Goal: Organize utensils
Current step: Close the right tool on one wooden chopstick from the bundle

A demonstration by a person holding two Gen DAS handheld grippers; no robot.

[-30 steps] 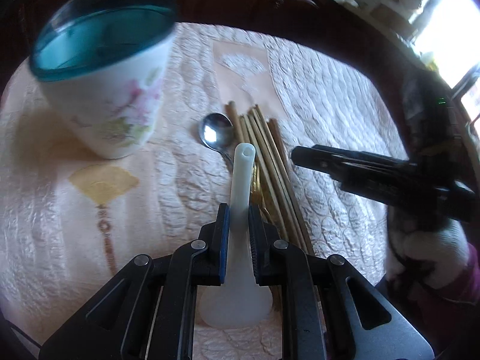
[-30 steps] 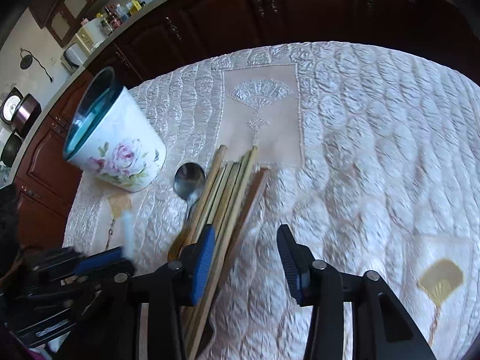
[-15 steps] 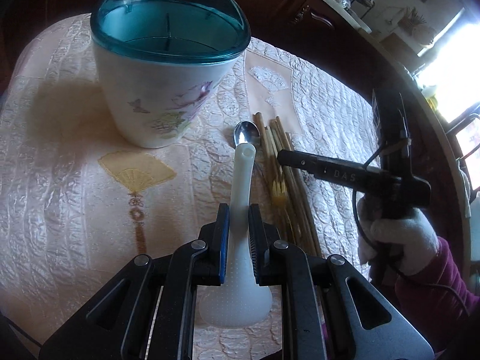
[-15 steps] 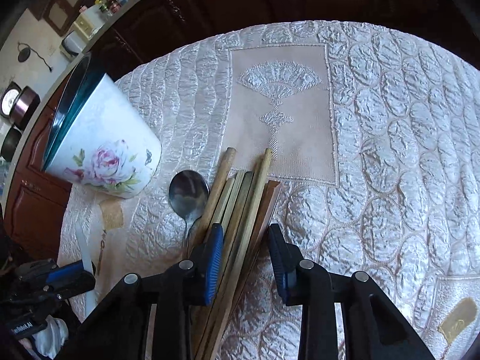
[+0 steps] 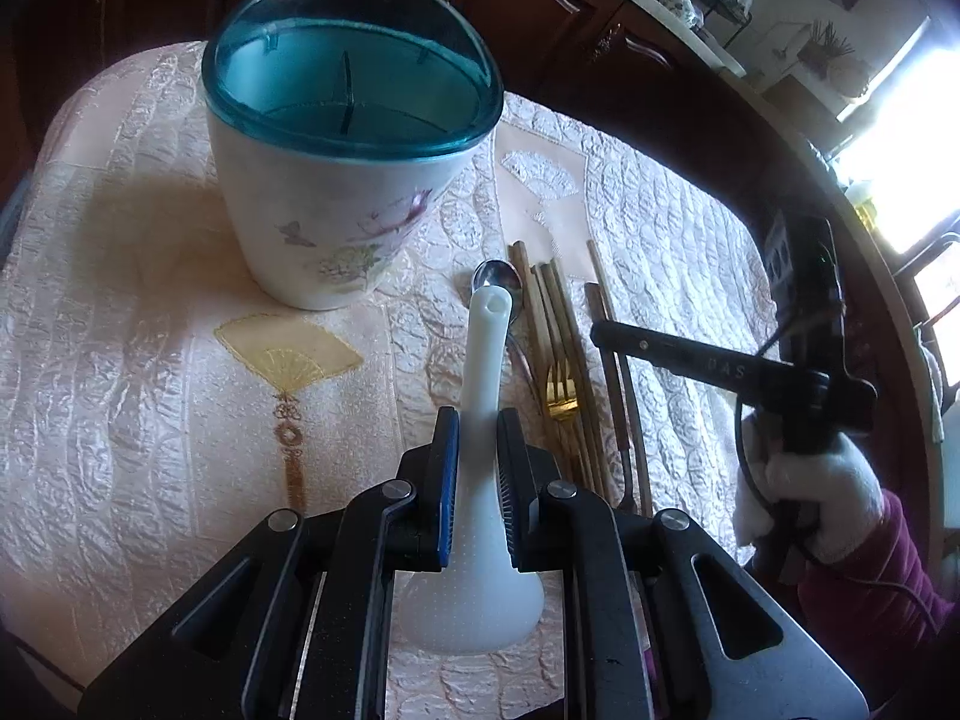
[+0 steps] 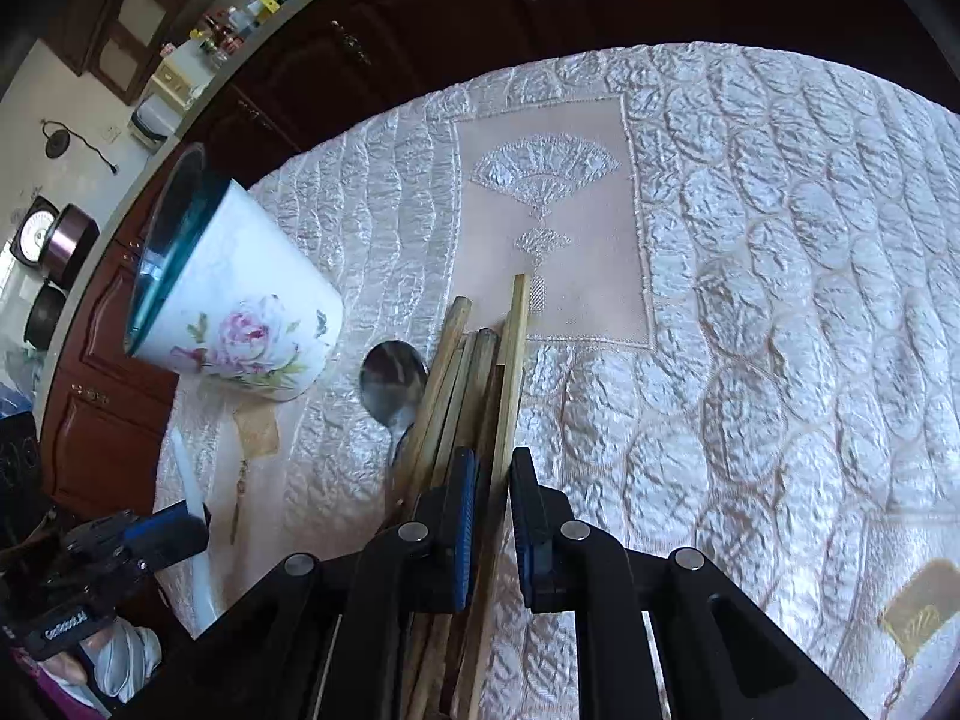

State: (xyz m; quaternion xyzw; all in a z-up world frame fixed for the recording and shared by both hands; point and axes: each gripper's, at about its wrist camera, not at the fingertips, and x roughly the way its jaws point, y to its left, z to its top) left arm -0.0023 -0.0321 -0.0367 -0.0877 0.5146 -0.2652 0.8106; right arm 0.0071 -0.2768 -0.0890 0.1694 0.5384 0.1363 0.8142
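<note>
My left gripper (image 5: 477, 420) is shut on a white plastic rice paddle (image 5: 480, 480), held above the cloth with its handle pointing toward the floral utensil cup (image 5: 336, 222), whose teal-rimmed mouth is divided inside. Right of the paddle lie a metal spoon (image 5: 495, 276), a gold fork (image 5: 561, 387) and a bundle of wooden chopsticks (image 5: 555, 312). In the right wrist view my right gripper (image 6: 493, 474) has closed on one light wooden chopstick (image 6: 513, 360) of the bundle (image 6: 450, 384); the spoon (image 6: 393, 381) and cup (image 6: 240, 318) lie to the left.
A quilted cream tablecloth (image 6: 750, 300) with fan embroidery covers the table. Dark wooden cabinets (image 6: 420, 30) stand beyond the far edge. The left gripper with the paddle shows at the lower left of the right wrist view (image 6: 138, 546).
My right gripper has moved in over the chopstick bundle and its jaws have narrowed from wide open to closed on one stick. My left gripper has risen and faces the cup's mouth.
</note>
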